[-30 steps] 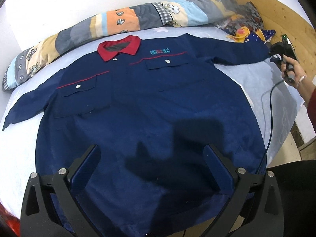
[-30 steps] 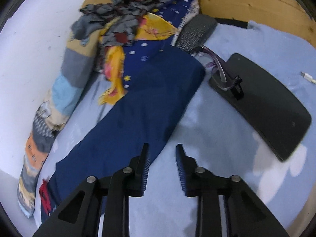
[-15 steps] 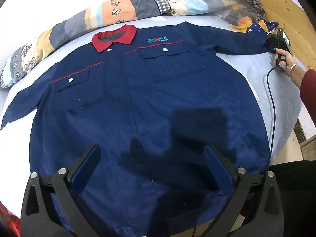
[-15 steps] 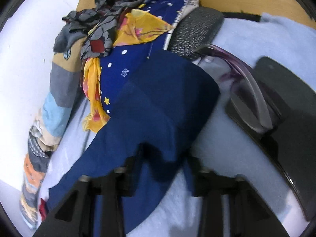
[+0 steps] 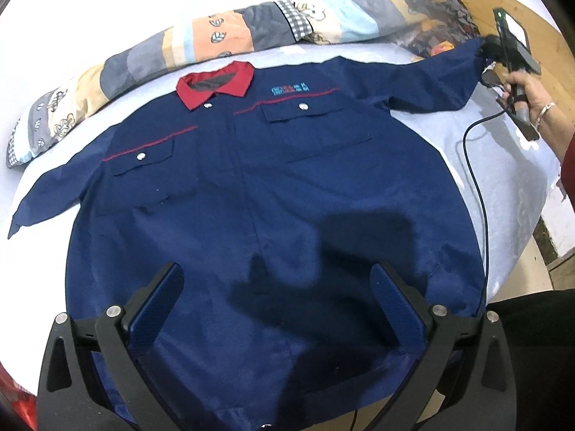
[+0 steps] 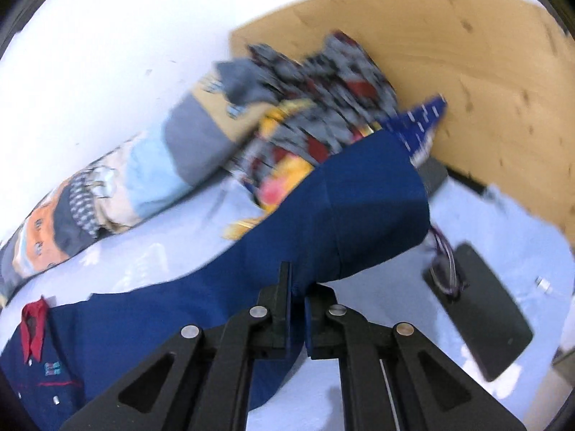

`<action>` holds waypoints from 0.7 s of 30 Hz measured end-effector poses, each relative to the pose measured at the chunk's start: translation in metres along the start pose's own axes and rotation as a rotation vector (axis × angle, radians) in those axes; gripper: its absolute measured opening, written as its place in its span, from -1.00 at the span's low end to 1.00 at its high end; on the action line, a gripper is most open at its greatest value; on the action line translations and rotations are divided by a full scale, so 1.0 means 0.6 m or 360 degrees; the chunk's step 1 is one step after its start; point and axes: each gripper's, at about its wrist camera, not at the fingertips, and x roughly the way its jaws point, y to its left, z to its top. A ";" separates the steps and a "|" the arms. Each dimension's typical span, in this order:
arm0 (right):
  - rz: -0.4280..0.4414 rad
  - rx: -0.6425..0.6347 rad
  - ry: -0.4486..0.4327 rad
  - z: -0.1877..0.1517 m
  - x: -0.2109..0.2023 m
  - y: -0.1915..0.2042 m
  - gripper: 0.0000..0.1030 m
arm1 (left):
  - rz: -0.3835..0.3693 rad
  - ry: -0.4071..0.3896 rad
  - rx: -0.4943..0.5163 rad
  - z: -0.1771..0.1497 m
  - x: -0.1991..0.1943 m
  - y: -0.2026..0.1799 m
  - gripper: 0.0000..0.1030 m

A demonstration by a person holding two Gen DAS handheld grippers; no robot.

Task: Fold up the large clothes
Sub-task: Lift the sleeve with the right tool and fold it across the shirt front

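Note:
A large navy work shirt (image 5: 258,194) with a red collar (image 5: 215,84) lies face up and spread out on a light blue bed sheet (image 5: 510,186). My left gripper (image 5: 276,287) is open and empty, hovering over the shirt's lower hem. My right gripper (image 6: 298,298) is shut on the cuff end of the shirt's right-hand sleeve (image 6: 359,222) and holds it lifted off the bed. In the left wrist view the right gripper (image 5: 503,50) shows at the far right with that sleeve (image 5: 431,82) raised. The other sleeve (image 5: 43,197) lies flat at the left.
A patchwork rolled quilt (image 5: 222,39) lies along the white wall behind the collar. A pile of patterned clothes (image 6: 316,107) sits against a wooden headboard (image 6: 449,72). A black flat pad (image 6: 478,316) with glasses on it lies at the bed's right. A black cable (image 5: 474,186) runs across the sheet.
My right gripper has closed on the sleeve cuff and lifted it off the bed, toward the shirt. My left gripper has stayed open over the hem.

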 end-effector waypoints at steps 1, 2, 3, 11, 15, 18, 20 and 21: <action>0.0019 -0.0021 -0.0017 0.010 -0.015 0.019 -0.89 | 0.0005 -0.0013 -0.0007 -0.001 -0.005 0.004 1.00; 0.0034 -0.0036 -0.0031 0.016 -0.029 0.035 -0.89 | 0.0008 -0.0022 -0.0014 -0.003 -0.010 0.008 1.00; 0.0058 -0.0048 -0.0042 0.022 -0.045 0.051 -0.90 | 0.0008 -0.0029 -0.0022 -0.004 -0.014 0.013 1.00; 0.0325 -0.0191 -0.0159 0.088 -0.205 0.244 -0.90 | -0.0012 -0.0120 -0.0127 -0.023 -0.060 0.068 1.00; 0.0491 -0.0293 -0.0209 0.093 -0.286 0.366 -0.89 | -0.0031 -0.0164 -0.0175 -0.036 -0.084 0.097 1.00; 0.0650 -0.0390 -0.0225 0.074 -0.349 0.475 -0.90 | -0.0029 -0.0196 -0.0212 -0.048 -0.101 0.124 1.00; 0.0770 -0.0464 -0.0210 0.048 -0.386 0.555 -0.89 | -0.0034 -0.0212 -0.0242 -0.058 -0.110 0.140 1.00; 0.0830 -0.0503 -0.0192 0.030 -0.402 0.596 -0.89 | -0.0029 -0.0217 -0.0255 -0.063 -0.114 0.149 1.00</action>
